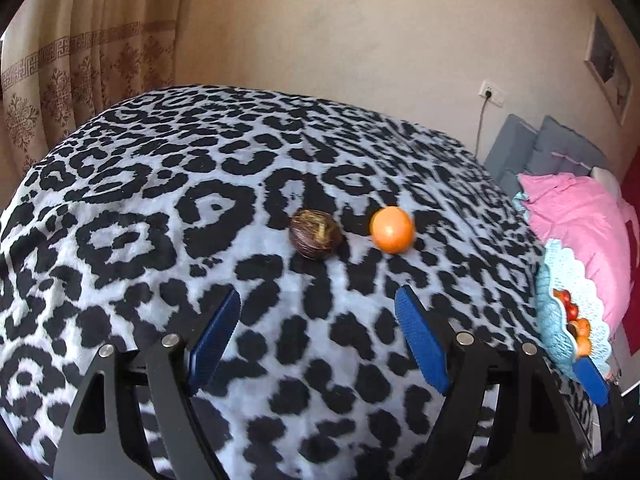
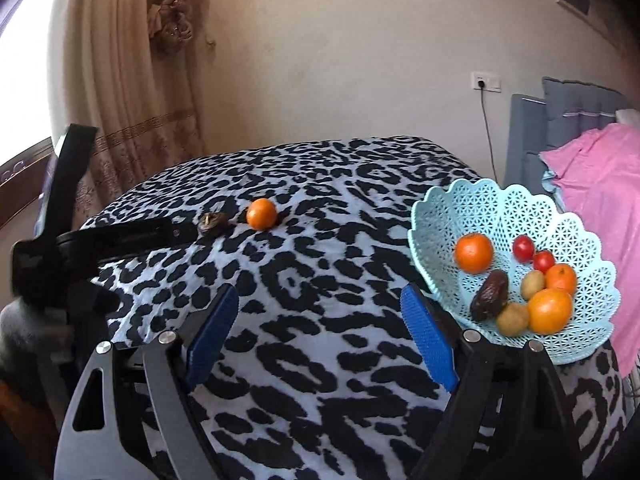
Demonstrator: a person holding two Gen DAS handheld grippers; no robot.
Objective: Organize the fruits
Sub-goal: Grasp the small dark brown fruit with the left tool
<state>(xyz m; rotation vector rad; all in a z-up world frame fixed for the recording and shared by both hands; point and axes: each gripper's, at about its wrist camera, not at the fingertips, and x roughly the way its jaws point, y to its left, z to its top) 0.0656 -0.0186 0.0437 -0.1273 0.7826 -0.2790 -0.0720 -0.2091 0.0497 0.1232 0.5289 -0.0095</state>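
Two fruits lie loose on the leopard-print surface (image 1: 160, 208): one brown wrinkled fruit (image 1: 316, 234) and one orange (image 1: 391, 229) just beside it at its 3 o'clock, apart from it by a narrow gap. In the left wrist view both sit ahead of the left gripper (image 1: 318, 312), at about 12 o'clock, and its blue-padded fingers (image 1: 420, 340) stand wide apart with nothing between them.

The right gripper (image 2: 320, 312) also has its fingers (image 2: 428, 340) spread wide and empty. At its 2 o'clock a pale blue lattice basket (image 2: 480, 204) rests near the right edge of the surface. It holds eight fruits: three oranges (image 2: 473, 253), two red tomatoes (image 2: 523, 248), two yellowish-brown round fruits (image 2: 532, 284) and one dark elongated fruit (image 2: 489, 295). The lone orange and the brown fruit lie well apart from the basket, at about 11 o'clock in the right wrist view.

No brand, label or readable writing shows on any fruit or on the basket.
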